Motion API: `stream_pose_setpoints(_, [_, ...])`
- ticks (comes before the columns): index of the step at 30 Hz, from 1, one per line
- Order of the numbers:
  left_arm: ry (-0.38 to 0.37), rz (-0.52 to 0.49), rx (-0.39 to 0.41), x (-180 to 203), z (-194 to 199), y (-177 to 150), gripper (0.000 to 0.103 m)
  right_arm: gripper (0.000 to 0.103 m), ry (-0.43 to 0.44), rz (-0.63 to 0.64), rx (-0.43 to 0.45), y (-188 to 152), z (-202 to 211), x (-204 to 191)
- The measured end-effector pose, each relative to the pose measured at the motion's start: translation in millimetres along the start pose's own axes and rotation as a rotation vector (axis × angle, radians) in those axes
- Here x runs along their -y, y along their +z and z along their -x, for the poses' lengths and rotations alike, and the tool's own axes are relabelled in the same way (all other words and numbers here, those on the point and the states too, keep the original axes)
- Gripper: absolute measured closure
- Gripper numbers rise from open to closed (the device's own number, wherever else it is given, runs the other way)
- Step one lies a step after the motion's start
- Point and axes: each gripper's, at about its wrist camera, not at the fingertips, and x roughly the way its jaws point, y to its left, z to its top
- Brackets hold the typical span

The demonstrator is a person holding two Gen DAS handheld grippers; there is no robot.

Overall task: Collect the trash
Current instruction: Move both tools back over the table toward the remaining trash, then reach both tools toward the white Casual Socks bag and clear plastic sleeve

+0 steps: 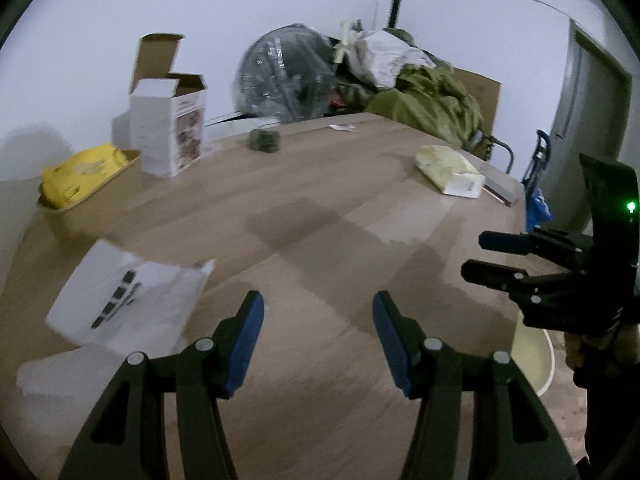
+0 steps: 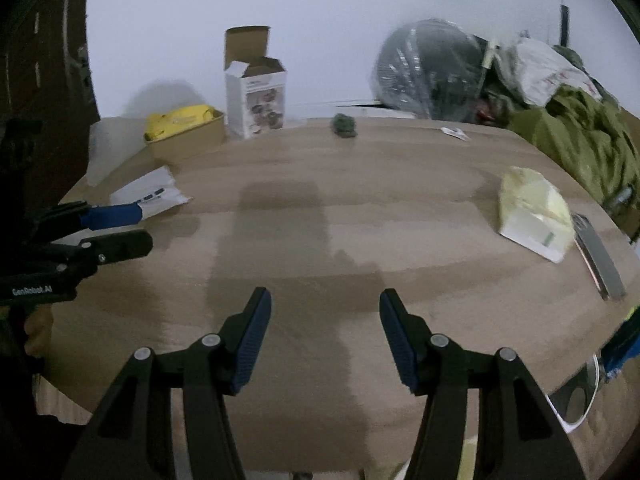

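Left gripper: half open, empty, white paper sheet just left, likely trash.
Right gripper: half open, empty, above bare wooden table, ready to grasp.

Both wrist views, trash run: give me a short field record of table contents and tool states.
surface: wooden table
left tool: open, nothing between the pads
right tool: open, nothing between the pads
near left tool: white paper sheet, flat on table
right side: pale yellow packet, grey flat bar beside it
far edge: dark green wad, small white wrapper
far left: open white carton, upright; yellow pack in a cardboard tray
behind table: wrapped fan, olive cloth pile
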Motion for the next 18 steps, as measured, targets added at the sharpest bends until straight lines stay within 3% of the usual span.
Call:
stream_pose_setpoints(11, [0.102,0.109,0.011,-52,22,-14,0.046,0.049,0.099,0.097,-0.01,37,-37,-47])
stream_pose_setpoints(18, [0.213,0.168,0.011,-84,44,-23,0.046,0.049,0.175,0.17,-0.027,59,-62,-84])
